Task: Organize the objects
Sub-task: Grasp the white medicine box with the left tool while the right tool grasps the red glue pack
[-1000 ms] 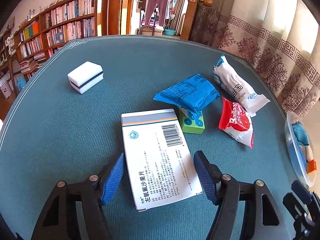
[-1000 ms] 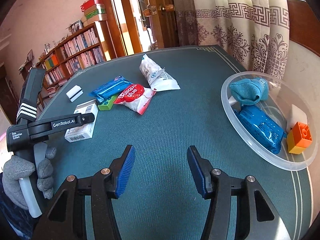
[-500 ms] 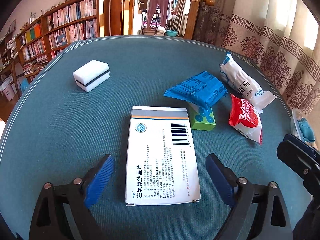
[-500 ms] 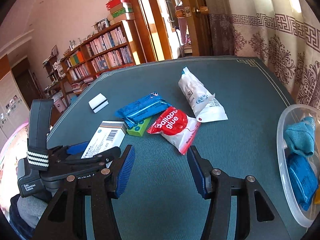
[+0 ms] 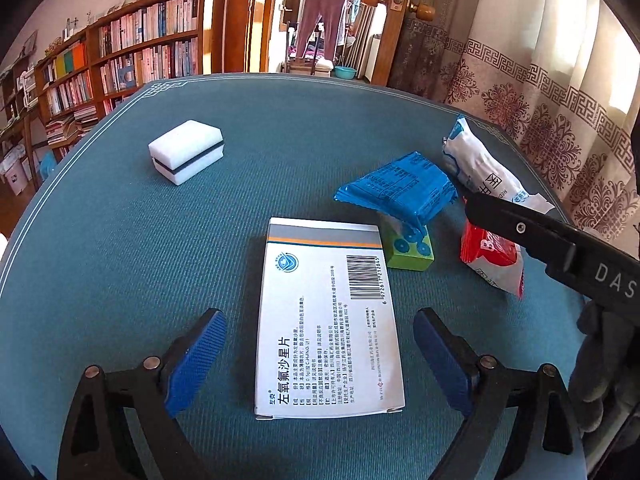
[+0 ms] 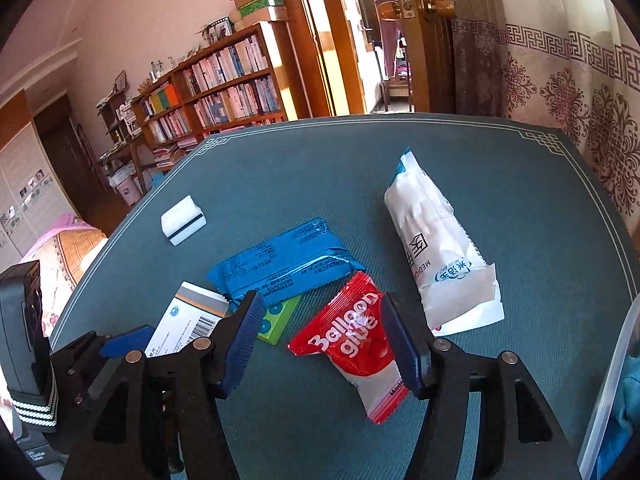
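Red glue packet point(image 6: 356, 344) lies flat on the tabletop point(image 6: 540, 208), between the pads of the right tongs point(image 6: 320, 338), which are opening and not yet touching it. Risk: packet is thin and slippery, so pads may skate over it or pinch only an edge. Green block point(image 6: 278, 322) and blue packet point(image 6: 280, 268) sit just left; left pad may nudge them. Left tongs point(image 5: 320, 360) straddle the medicine box point(image 5: 328, 320), closing slightly, no contact; a skewed close may twist the box.
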Motion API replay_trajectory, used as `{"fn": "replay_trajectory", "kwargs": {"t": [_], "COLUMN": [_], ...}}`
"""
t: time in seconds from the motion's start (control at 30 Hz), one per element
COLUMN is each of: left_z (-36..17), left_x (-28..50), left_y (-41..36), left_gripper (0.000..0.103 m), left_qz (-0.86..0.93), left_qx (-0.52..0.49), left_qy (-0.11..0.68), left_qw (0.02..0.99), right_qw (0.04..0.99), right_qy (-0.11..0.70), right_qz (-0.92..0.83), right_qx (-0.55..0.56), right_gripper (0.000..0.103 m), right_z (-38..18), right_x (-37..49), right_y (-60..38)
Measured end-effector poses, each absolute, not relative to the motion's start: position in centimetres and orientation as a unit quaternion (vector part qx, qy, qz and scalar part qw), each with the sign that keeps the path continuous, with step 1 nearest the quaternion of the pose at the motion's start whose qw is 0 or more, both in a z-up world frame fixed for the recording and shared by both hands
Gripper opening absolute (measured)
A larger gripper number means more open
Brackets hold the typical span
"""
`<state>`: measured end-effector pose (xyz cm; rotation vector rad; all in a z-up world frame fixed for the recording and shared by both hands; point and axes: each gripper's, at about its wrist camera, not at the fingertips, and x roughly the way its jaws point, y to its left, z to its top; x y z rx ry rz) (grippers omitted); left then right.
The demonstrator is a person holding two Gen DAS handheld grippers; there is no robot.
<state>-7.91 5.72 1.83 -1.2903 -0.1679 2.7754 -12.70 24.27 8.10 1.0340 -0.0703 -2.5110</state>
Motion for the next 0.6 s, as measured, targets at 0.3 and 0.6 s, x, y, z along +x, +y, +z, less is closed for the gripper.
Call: {"fn": "replay_trajectory", "kwargs": {"t": [0.3,0.6], "left_z": [1.9,2.1], "left_x": [-7.9,-8.0], "left_y": [6.1,5.4], "left_gripper": [0.077,0.067], "left_qz": [0.907,0.907], "left_qx": [-0.417,-0.416], "left_qy": [-0.034,-0.043], "left_qw": [0.042,0.041], "right_qw": [0.222,0.237], "right_qy": [-0.013,0.004], "right_qz": [-0.891,-0.885], "right_qx": [0.396,0.401], "right_gripper": [0.069,0.07], "right_z": [6.9,6.2], "right_x": [-14.5,-11.0], "right_y": [24.2,24.4]}}
